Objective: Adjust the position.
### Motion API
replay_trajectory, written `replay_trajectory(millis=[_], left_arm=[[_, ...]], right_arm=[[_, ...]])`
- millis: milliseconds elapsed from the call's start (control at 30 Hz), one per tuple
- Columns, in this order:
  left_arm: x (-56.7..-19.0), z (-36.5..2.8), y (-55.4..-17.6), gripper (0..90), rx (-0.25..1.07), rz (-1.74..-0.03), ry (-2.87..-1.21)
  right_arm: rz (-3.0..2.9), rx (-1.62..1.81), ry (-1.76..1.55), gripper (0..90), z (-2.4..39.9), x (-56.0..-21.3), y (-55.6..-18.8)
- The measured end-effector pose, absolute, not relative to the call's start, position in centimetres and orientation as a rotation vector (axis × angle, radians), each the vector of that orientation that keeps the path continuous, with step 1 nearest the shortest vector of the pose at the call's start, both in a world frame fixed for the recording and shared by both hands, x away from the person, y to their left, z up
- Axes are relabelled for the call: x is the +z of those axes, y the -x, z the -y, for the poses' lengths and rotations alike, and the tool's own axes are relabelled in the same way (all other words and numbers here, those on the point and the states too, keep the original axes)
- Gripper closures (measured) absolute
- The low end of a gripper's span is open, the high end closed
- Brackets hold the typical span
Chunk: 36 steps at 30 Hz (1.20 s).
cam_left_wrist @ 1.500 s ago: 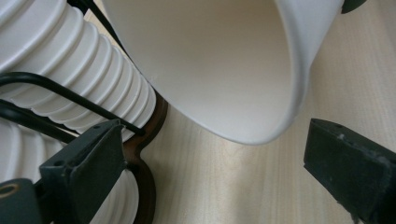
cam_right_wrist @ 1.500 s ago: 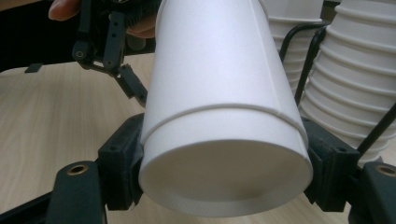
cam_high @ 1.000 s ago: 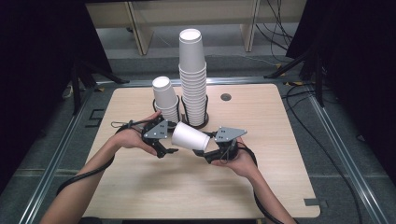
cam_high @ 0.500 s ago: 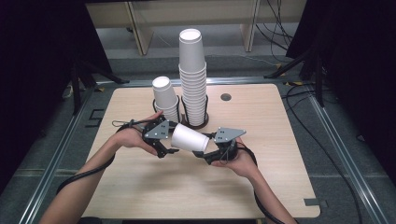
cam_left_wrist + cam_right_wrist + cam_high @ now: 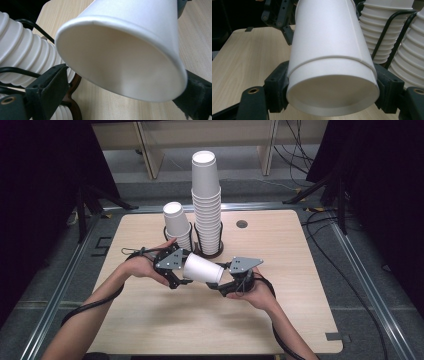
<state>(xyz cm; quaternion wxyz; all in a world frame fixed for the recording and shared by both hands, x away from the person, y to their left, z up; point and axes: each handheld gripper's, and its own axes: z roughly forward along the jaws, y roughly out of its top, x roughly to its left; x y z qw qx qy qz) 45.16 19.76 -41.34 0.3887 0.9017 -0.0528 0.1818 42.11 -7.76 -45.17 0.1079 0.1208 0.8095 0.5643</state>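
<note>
A white paper cup [image 5: 202,268] lies on its side above the table, held between both grippers. My left gripper [image 5: 184,271] is at the cup's wide mouth. In the left gripper view I look into the open cup [image 5: 120,65], and both black jaws of the left gripper [image 5: 126,72] touch its rim from either side. My right gripper [image 5: 219,281] holds the narrow base end. In the right gripper view the cup [image 5: 327,37] points away from the camera, and the right gripper [image 5: 332,82] has its pads pressed on both sides of the base.
Behind the hands stand a tall stack of cups [image 5: 206,205] and a short stack [image 5: 177,225], each in a black wire holder [image 5: 207,251]. The wooden table [image 5: 165,320] has a round cable hole [image 5: 242,224] at the back right. Cables trail from both grippers.
</note>
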Motion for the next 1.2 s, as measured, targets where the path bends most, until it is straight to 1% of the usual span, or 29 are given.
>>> replay_trajectory(millis=[700, 1200], left_arm=[[-41.39, -19.54, -44.88, 6.0, 0.444, 0.171, -2.287], [-41.38, -19.57, -44.86, 8.0, 0.432, 0.18, -2.297]], right_arm=[[-2.409, 1.665, -0.337, 27.4, 7.54, -45.46, -42.23], [-2.419, 1.665, -0.345, 27.4, 7.48, -45.73, -42.26]])
